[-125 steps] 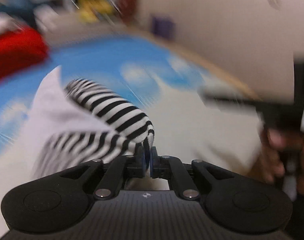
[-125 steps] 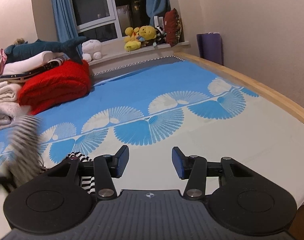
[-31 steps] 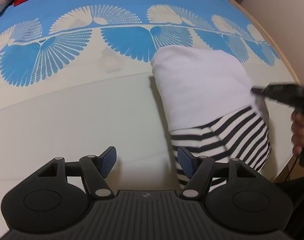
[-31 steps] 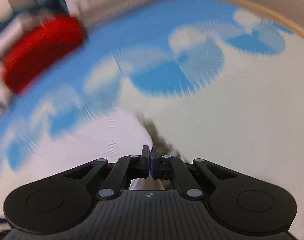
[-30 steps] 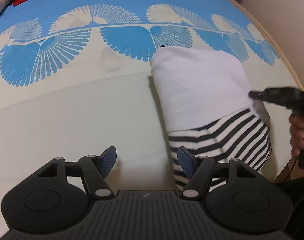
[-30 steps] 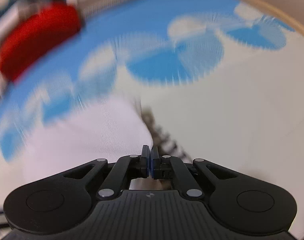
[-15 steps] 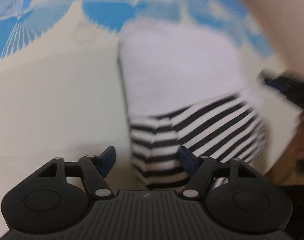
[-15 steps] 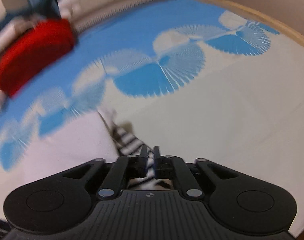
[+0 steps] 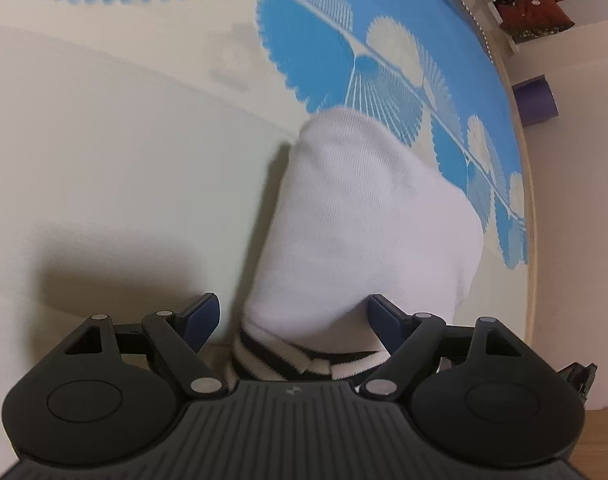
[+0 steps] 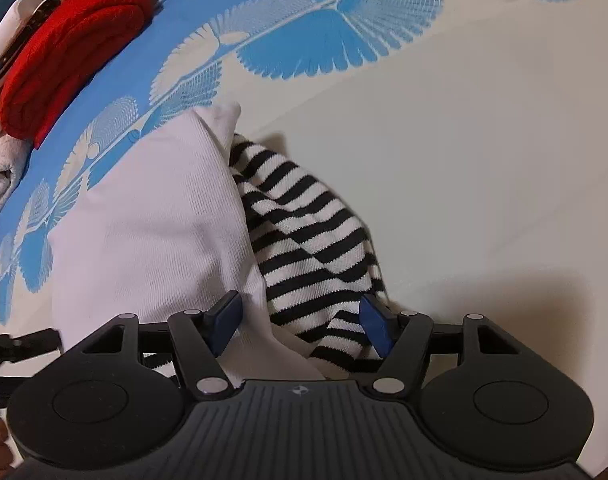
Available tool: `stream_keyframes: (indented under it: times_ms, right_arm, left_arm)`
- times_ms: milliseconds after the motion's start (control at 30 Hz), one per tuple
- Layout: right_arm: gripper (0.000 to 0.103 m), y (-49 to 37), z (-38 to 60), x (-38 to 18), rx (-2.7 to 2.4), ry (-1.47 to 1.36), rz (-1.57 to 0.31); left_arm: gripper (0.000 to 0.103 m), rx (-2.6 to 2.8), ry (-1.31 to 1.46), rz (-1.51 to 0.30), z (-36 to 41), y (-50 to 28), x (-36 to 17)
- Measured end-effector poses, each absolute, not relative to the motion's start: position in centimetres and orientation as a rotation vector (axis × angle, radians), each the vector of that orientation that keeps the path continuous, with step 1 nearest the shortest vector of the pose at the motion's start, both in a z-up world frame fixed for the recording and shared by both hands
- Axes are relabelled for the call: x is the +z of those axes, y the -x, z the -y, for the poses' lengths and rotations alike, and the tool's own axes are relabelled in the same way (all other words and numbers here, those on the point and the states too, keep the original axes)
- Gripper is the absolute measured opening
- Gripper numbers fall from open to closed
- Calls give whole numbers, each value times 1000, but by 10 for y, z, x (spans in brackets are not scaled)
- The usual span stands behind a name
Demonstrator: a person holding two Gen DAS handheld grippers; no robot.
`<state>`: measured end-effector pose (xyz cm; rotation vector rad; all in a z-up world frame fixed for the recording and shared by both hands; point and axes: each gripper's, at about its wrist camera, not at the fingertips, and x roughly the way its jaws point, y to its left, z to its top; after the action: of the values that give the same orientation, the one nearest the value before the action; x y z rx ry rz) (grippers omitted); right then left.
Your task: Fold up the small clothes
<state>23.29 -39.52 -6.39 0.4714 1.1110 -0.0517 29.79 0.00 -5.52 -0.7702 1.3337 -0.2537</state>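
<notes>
A: Where's the garment?

B: One white-and-striped garment (image 10: pixel 176 216) lies on the bed (image 10: pixel 484 140), near its wooden edge (image 9: pixel 531 216); bare sheet spreads wide on the other side.

A: The tools?

B: Left tool (image 9: pixel 290 320) is opening, cloth between its pads, unpressed. Right tool (image 10: pixel 300 322) is opening too, straddling the striped part, gripping nothing.

A: Anything else?

B: One red blanket (image 10: pixel 72 44), well apart.

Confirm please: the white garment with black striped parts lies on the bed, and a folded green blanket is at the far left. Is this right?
Not quite: the folded blanket is red, not green, as the right wrist view shows. The white garment with black striped parts does lie on the bed.
</notes>
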Motion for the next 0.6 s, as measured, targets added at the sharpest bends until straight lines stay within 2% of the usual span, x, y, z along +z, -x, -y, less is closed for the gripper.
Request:
stream_keyframes:
  times_ms: [200,233,300,333,367,433,467,500,600]
  right_arm:
    - [65,-234,387,-69,-58,-463,-1110]
    - [61,-234,387,-68,-60,-465,-1109]
    - [47,-234,386,-67,-49,-482,-1103]
    - [35,-233,386,-67,-40,-503,-1099]
    - [26,-233,385,-66,-37,-520,-1094]
    - [16,-236,380,-64,-36,-510,-1086]
    - [14,-238,376,-63,-38,-498,-1082]
    - [13,-240,372,-61,-47,-489,-1077]
    - [9,-243,361,-54,-41,-517,-1038]
  left_arm:
    - [91,-283,878,-1303,9,-316,-86]
    - [92,-285,878,-1284,12,-318,-86]
    - [92,-273,871,-1263,16,-322,-83]
    - [90,-268,858,-1255,19,-321,-81]
    - [86,-269,835,-1246,19,-320,-77]
    - [59,-274,793,-1222,21,-320,-66]
    - [52,-285,766,-1202,20,-320,-57]
    - [46,-307,719,-1169,20,-321,-44]
    - [45,-307,633,-1030,6,-319,-4]
